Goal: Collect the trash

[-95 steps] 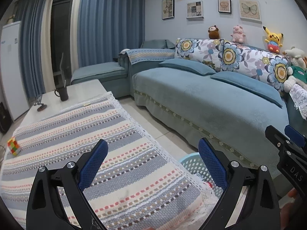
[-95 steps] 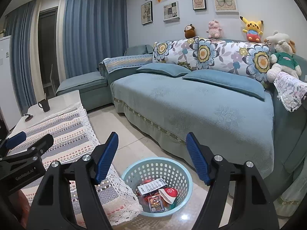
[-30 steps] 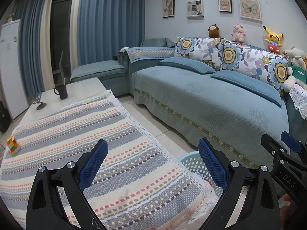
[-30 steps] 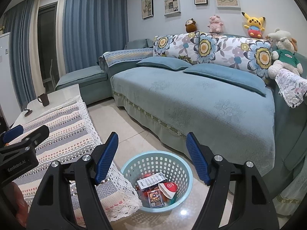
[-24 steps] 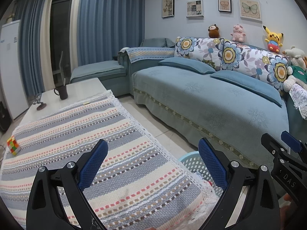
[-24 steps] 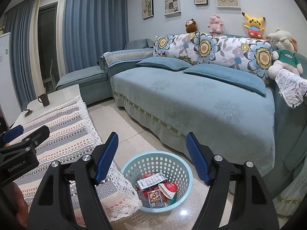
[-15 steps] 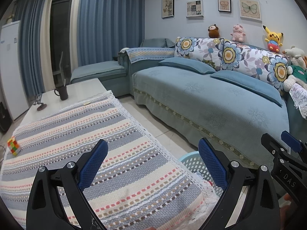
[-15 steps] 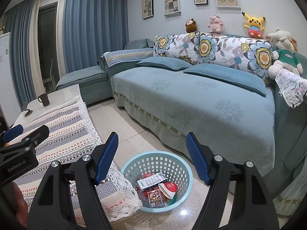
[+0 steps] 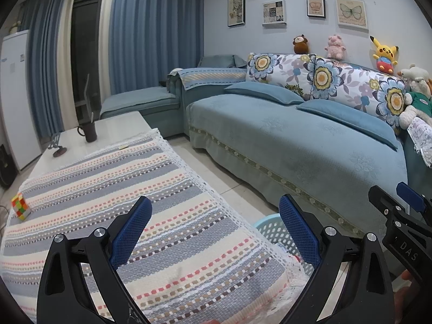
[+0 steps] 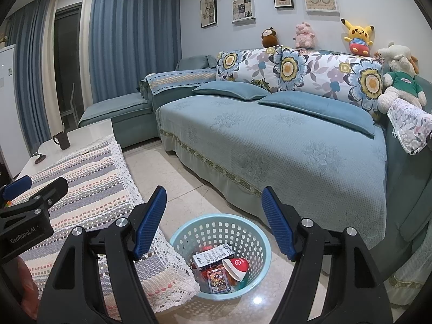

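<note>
A light blue perforated basket (image 10: 251,229) stands on the tiled floor beside the table. It holds several pieces of trash: a white box (image 10: 212,255), a red and white wrapper (image 10: 237,266) and a small printed packet (image 10: 218,279). My right gripper (image 10: 213,213) is open and empty, above the basket. My left gripper (image 9: 216,216) is open and empty over the striped tablecloth (image 9: 108,197); the basket's rim (image 9: 266,228) shows just past the cloth's edge.
A Rubik's cube (image 9: 20,205) lies on the cloth at the left. A dark mug (image 9: 90,132) and a small stand (image 9: 58,148) sit at the table's far end. A blue sofa (image 10: 270,140) with cushions and plush toys fills the right side.
</note>
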Action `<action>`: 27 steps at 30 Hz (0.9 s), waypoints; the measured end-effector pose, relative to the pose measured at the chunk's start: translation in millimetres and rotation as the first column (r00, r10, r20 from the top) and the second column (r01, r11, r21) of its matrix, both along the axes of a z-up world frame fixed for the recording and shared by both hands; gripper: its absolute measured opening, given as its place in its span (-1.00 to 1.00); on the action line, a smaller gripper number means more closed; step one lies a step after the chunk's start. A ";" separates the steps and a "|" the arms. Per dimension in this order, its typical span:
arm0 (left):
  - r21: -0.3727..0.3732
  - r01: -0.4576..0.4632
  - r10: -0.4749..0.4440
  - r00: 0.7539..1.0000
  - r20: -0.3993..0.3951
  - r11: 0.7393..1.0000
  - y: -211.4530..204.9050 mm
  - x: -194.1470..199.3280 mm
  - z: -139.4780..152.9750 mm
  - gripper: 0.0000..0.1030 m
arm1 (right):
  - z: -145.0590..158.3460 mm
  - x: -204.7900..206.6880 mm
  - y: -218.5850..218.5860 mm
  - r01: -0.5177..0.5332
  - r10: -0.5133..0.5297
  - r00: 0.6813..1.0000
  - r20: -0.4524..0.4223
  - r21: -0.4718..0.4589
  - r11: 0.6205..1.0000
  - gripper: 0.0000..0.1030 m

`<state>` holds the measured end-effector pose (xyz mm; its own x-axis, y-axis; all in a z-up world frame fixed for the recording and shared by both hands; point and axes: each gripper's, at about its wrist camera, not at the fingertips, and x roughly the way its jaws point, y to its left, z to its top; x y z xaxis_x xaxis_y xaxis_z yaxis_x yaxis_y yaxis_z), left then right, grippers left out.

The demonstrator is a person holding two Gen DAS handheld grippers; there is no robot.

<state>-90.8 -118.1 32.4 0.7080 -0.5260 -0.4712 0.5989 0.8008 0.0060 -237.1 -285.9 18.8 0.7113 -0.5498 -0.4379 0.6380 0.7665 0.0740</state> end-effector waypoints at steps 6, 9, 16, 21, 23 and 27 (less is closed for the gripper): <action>-0.001 0.005 -0.005 1.000 -0.002 1.000 0.4 -0.9 0.7 0.79 | 4.3 1.7 -1.1 -0.004 0.004 1.000 0.001 -0.009 1.000 0.34; -0.003 0.008 -0.008 1.000 0.002 1.000 1.9 -2.0 3.7 0.79 | 6.3 1.1 -1.7 -0.005 0.005 1.000 0.000 -0.010 1.000 0.34; -0.006 0.010 -0.010 1.000 0.017 1.000 5.2 -5.6 9.0 0.79 | 13.1 -3.4 1.0 -0.005 0.005 1.000 0.011 -0.023 1.000 0.34; -0.012 0.008 -0.008 1.000 0.020 1.000 8.1 -8.9 14.3 0.79 | 17.9 -8.0 4.2 -0.005 0.005 1.000 0.017 -0.030 1.000 0.36; -0.011 0.006 -0.005 1.000 0.029 1.000 9.2 -10.7 16.6 0.79 | 20.1 -9.8 5.3 -0.006 0.006 1.000 0.021 -0.030 1.000 0.37; 0.005 -0.011 0.011 0.999 0.046 1.000 10.8 -12.7 18.8 0.84 | 23.9 -11.4 7.5 -0.005 0.006 1.000 0.019 -0.036 0.999 0.38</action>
<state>-103.5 -107.3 51.2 0.7345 -0.5158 -0.4409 0.5891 0.8072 0.0369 -248.5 -278.4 42.7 0.7227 -0.5611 -0.4037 0.6324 0.7725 0.0585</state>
